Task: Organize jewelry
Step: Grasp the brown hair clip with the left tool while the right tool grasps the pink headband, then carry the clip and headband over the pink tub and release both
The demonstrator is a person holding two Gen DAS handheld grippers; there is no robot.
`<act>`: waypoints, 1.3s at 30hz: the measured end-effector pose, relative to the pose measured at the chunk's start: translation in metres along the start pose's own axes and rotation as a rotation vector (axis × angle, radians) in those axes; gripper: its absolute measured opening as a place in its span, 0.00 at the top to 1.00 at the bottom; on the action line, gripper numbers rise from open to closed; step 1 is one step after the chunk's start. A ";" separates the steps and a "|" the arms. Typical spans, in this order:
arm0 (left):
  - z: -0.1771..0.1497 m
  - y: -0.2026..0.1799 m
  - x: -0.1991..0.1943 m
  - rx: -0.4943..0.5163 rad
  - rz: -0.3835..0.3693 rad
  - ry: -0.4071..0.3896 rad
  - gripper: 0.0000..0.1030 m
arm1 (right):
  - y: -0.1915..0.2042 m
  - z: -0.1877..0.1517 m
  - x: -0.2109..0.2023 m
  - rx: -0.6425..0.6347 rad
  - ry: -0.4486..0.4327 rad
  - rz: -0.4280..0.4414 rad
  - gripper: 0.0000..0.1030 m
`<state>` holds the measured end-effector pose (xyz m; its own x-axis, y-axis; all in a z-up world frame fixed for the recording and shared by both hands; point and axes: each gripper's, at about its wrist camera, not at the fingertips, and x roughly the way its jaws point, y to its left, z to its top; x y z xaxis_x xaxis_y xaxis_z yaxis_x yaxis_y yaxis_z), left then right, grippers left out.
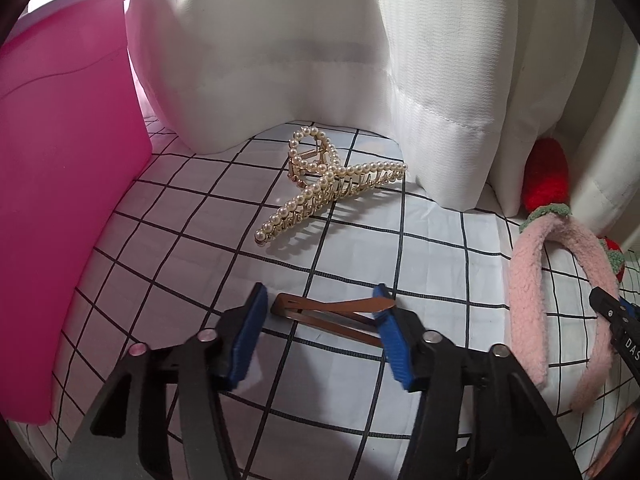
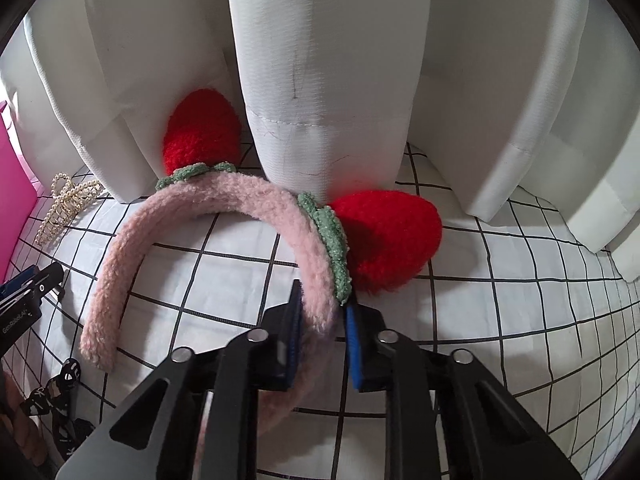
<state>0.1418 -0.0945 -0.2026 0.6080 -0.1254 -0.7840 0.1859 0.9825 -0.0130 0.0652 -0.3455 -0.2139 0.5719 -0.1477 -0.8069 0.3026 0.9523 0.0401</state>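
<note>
A brown snap hair clip (image 1: 332, 314) lies flat on the checked cloth (image 1: 432, 248). My left gripper (image 1: 320, 300) is open, with one blue pad on each side of the clip. A pearl claw clip (image 1: 328, 186) lies further back; it also shows in the right wrist view (image 2: 66, 204). A fluffy pink headband (image 2: 200, 216) with two red strawberries (image 2: 388, 236) lies on the cloth. My right gripper (image 2: 322, 300) is shut on the headband's band just below the right strawberry. The headband also shows in the left wrist view (image 1: 532, 304).
A pink plastic container (image 1: 60, 184) stands at the left. White curtain folds (image 1: 320, 52) hang along the back of the cloth. A black patterned accessory (image 2: 60, 396) lies at the lower left of the right wrist view.
</note>
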 end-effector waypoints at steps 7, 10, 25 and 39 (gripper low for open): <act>-0.001 0.012 -0.006 -0.041 -0.004 -0.002 0.86 | -0.006 -0.006 -0.005 0.025 -0.008 0.016 0.89; -0.004 0.016 -0.009 -0.046 -0.011 0.011 0.87 | -0.008 -0.008 -0.011 0.032 -0.025 0.017 0.89; -0.014 0.026 -0.068 -0.057 -0.085 -0.063 0.87 | -0.005 -0.024 -0.058 0.042 -0.083 0.071 0.89; -0.006 0.033 -0.136 -0.042 -0.107 -0.130 0.87 | 0.002 -0.010 -0.116 0.010 -0.155 0.106 0.89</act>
<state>0.0609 -0.0445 -0.0998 0.6821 -0.2433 -0.6896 0.2239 0.9672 -0.1198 -0.0080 -0.3243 -0.1258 0.7112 -0.0864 -0.6977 0.2414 0.9621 0.1268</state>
